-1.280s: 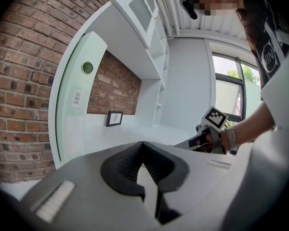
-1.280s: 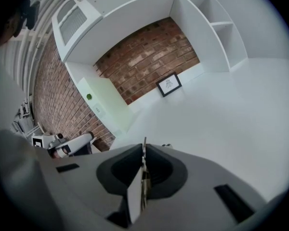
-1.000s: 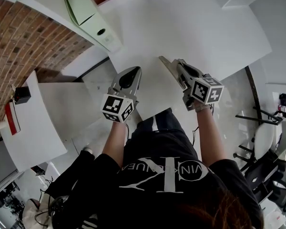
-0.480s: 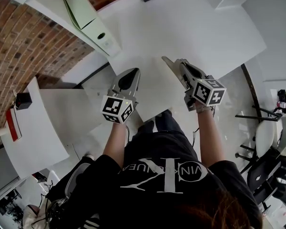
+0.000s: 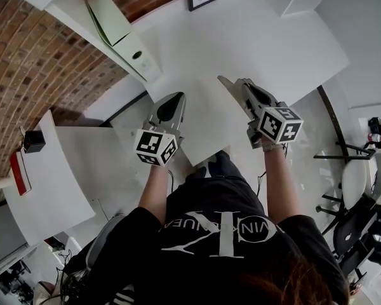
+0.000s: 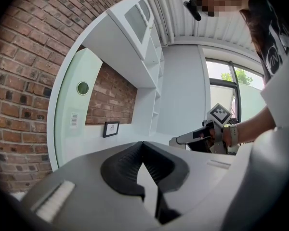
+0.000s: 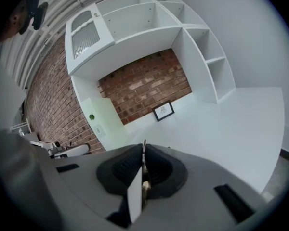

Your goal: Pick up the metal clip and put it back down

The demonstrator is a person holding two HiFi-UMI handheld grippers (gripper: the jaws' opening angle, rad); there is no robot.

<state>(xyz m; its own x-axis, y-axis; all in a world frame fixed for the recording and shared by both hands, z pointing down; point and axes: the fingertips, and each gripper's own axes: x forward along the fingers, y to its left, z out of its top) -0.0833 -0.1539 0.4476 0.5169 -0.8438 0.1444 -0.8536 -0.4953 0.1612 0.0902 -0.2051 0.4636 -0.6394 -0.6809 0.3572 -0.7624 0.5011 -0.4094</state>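
Metal clip (image 7: 145,186) sits edge-on as a thin sliver between the pads of the right hand-held gripper (image 7: 144,150), whose jaws are clamped on it over the white table (image 5: 273,37). The left hand-held gripper (image 6: 143,147), alongside, has its jaws pressed together with nothing between them.
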